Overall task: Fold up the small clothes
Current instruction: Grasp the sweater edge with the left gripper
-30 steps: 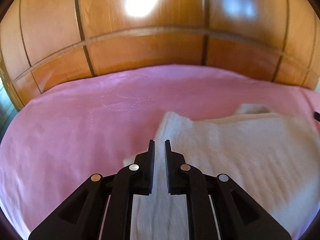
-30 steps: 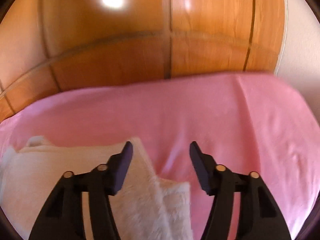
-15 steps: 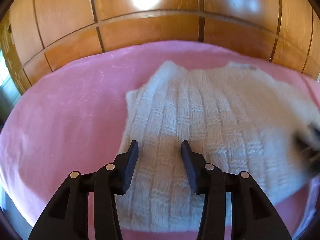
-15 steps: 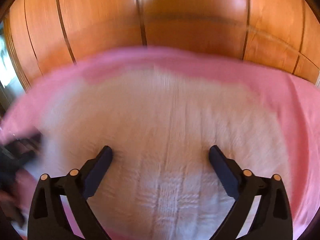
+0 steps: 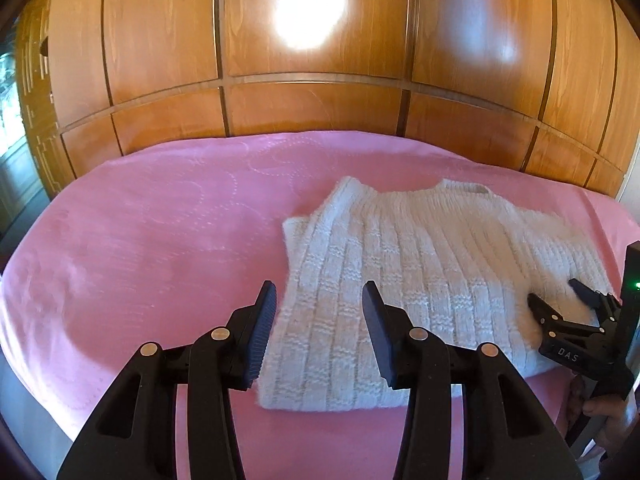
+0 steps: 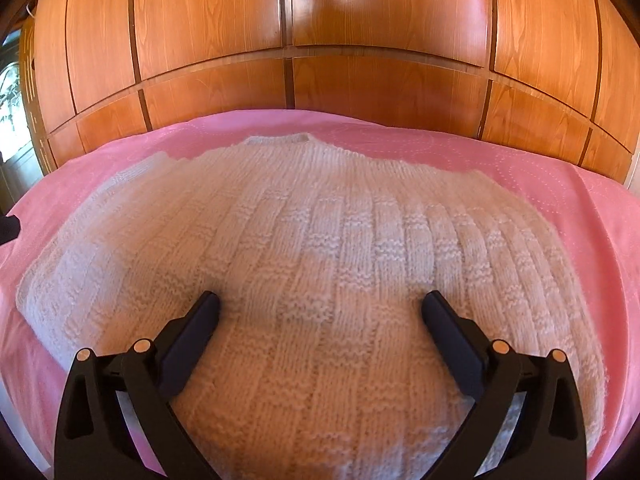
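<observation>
Below my half-open, empty left fingers (image 5: 318, 332) and wide-open, empty right fingers (image 6: 320, 314), the white ribbed knitted sweater (image 6: 312, 248) lies flat on the pink bed (image 5: 140, 248), neckline pointing away toward the wooden wardrobe (image 6: 320, 40).

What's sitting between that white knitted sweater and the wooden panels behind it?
Nothing but bare pink bedcover. In the right wrist view it runs unbroken from the white sweater to the wooden panels.
</observation>
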The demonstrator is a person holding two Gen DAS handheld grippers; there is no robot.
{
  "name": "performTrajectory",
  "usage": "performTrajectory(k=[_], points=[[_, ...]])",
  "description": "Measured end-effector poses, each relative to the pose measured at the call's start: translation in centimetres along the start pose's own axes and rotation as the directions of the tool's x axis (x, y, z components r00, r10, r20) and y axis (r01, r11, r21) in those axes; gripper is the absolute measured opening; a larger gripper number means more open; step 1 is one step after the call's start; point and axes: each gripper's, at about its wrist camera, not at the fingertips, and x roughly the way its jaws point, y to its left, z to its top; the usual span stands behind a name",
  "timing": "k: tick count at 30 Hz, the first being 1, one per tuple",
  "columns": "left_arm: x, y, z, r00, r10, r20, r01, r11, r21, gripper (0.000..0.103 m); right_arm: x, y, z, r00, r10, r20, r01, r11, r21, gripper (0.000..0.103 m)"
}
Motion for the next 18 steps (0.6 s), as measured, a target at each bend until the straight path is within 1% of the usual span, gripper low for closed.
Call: performTrajectory(k=[8, 11, 12, 14, 15, 16, 18], points=[[0.6, 1.1, -0.4, 1.0, 0.016, -0.026, -0.016, 1.0, -0.004, 0.044, 0.0, 0.0, 0.0, 1.0, 0.0, 0.001, 0.0, 1.0, -0.001, 0.101], [1.6, 2.1, -0.3, 0.998, -0.004, -0.062, 0.003, 1.0, -0.02, 0.044, 0.0, 0.0, 0.0, 1.0, 0.001, 0.001, -0.001, 1.0, 0.0, 0.101], [2.0, 2.8, -0.1, 0.997, -0.027, -0.079, 0.023, 0.999, -0.044, 0.044, 0.0, 0.1, 0.0, 1.0, 0.001, 0.002, -0.001, 1.0, 0.0, 0.101], [3.0, 4.5, 0.5, 0.987, -0.118, -0.111, 0.104, 0.987, -0.125, 0.044, 0.0, 0.0, 0.0, 1.0, 0.0, 0.002, 0.0, 1.0, 0.001, 0.101], [3.6, 5.6, 1.1, 0.977, -0.176, -0.124, 0.152, 0.972, -0.18, 0.044, 0.0, 0.1, 0.0, 1.0, 0.001, 0.003, -0.001, 1.0, 0.001, 0.101], [4.1, 6.4, 1.6, 0.97, -0.207, -0.126, 0.177, 0.961, -0.214, 0.044, 0.0, 0.0, 0.0, 1.0, 0.001, 0.002, -0.001, 1.0, 0.001, 0.101], [5.1, 7.4, 2.8, 0.958, -0.26, -0.123, 0.224, 0.942, -0.249, 0.044, -0.1, 0.0, 0.0, 1.0, 0.001, 0.003, -0.001, 1.0, 0.002, 0.101]])
